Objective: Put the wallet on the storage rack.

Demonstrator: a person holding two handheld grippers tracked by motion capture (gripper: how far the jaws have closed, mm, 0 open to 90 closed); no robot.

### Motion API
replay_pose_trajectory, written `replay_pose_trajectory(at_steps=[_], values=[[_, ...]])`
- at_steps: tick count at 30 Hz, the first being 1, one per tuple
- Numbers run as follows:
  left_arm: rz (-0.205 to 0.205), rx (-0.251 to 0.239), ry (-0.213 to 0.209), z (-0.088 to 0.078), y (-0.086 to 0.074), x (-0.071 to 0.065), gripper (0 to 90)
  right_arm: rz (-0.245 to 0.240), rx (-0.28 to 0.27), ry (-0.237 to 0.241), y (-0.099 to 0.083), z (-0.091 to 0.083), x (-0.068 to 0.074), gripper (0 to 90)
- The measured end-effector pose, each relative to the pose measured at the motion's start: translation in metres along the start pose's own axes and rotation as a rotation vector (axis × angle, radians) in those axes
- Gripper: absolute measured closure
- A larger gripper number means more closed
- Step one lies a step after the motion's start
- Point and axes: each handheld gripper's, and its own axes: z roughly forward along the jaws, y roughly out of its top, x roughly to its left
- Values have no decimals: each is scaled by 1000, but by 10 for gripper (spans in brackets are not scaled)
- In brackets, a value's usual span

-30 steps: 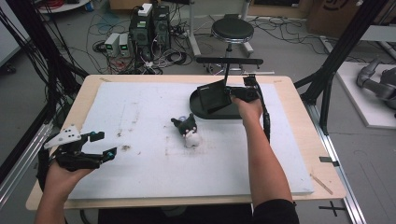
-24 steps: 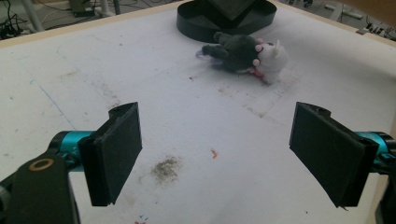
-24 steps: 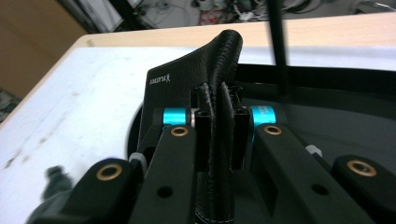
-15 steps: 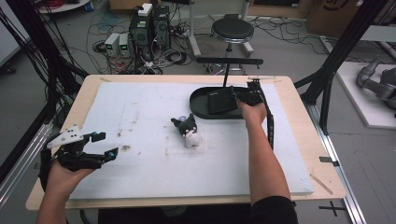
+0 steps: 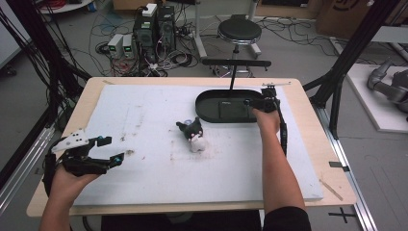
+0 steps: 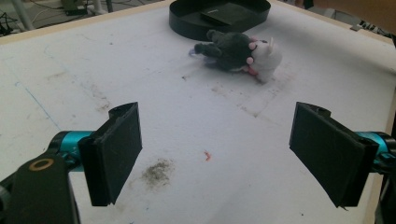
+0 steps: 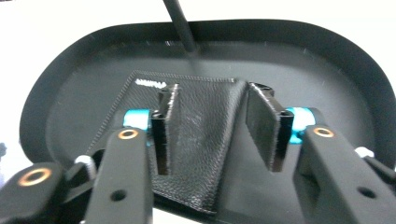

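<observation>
We look down on a wooden table [image 5: 308, 144] covered by a large white foam sheet [image 5: 159, 178] marked with a few dirty smudges. Near the far right of the sheet sits a shallow black oval tray [image 5: 207, 107], and inside it lies a flat black leather wallet [image 7: 205, 140] with a stitched edge.

Our right gripper [image 5: 257, 102] reaches over the right end of the tray. In the right gripper view its 2 black jaws stand moderately apart just above the wallet, 1 on either side of the wallet's middle; we see a clear gap between them and nothing pinched. Whether the tips touch the leather we cannot tell.

Our left gripper [image 5: 108, 150] hovers low over the near left corner of the sheet, well apart from the tray. Its 2 jaws are spread wide, and in the left gripper view they frame bare foam with a dark smudge and a small red fleck between them.

Near the middle of the sheet, between the 2 grippers and just in front of the tray, lies a small black and white plush toy [image 5: 192, 135] with pink details, on its side.

A black round stool [image 5: 239, 32] stands on the floor beyond the table.
</observation>
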Motion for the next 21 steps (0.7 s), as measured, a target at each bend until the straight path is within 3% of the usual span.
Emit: replay_pose_trajectory(at_steps=[5,9,12,13,14,21], values=[[3,-5,-8,2,3,-1,170,-31,-16,6,2,-15,2,411],[6,-18,-14,4,6,0,169,-111,-24,-15,-4,-34,6,359],[13,-21,-23,9,10,0,170,-120,-15,-4,-10,-54,6,291],[13,-21,-23,9,10,0,170,-120,-15,-4,-10,-54,6,291],[14,-22,-26,11,11,1,169,-147,-54,-1,-15,-67,8,288],[27,-40,-39,24,21,3,169,-199,-99,13,-31,-99,12,253]])
